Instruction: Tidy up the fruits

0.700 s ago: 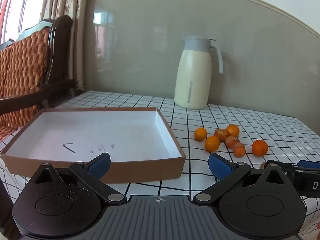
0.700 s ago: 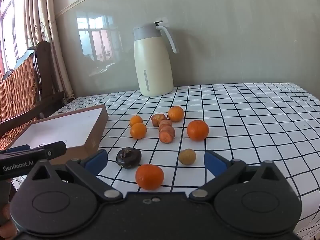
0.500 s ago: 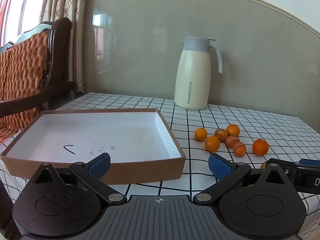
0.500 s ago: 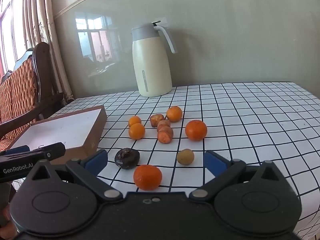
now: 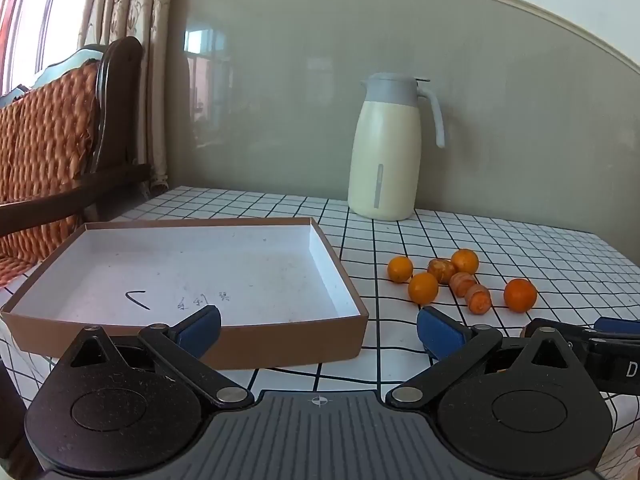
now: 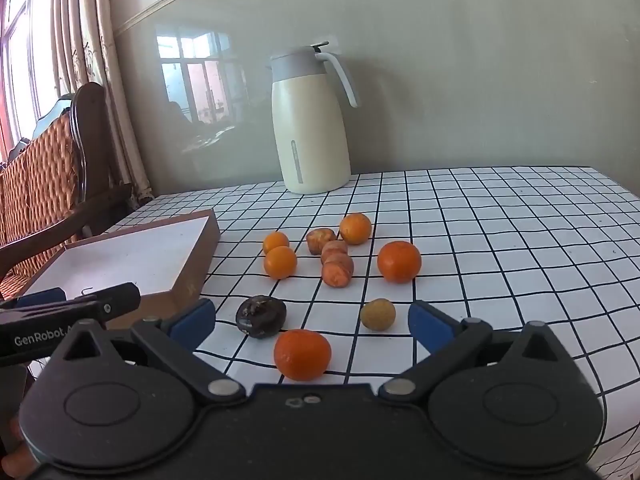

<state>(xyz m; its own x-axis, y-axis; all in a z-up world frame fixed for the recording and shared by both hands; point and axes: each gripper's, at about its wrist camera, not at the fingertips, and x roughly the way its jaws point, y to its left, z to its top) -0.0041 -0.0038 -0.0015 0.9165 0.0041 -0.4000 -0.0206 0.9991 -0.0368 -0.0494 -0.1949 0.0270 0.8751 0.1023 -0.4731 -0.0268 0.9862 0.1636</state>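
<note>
A table [image 6: 520, 216] in a white cloth with a black grid is carrying everything. A cream jug [image 6: 310, 128] is standing at its far edge by the wall. A shallow brown box [image 5: 280, 344] with a white inside is lying on the left. Right of it, fruits are lying loose: small oranges [image 6: 280, 262], a larger one [image 6: 399, 261], another [image 6: 302, 354] nearest, reddish pieces [image 6: 337, 266], a dark fruit [image 6: 261, 315] and a yellowish one [image 6: 377, 313].

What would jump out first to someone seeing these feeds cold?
Probably the loose cluster of orange fruits on the checked tablecloth, right of the shallow brown box, whose white inside holds no fruit. Behind them a cream jug stands by the wall. Nearest the open right gripper lies a big orange.
</note>
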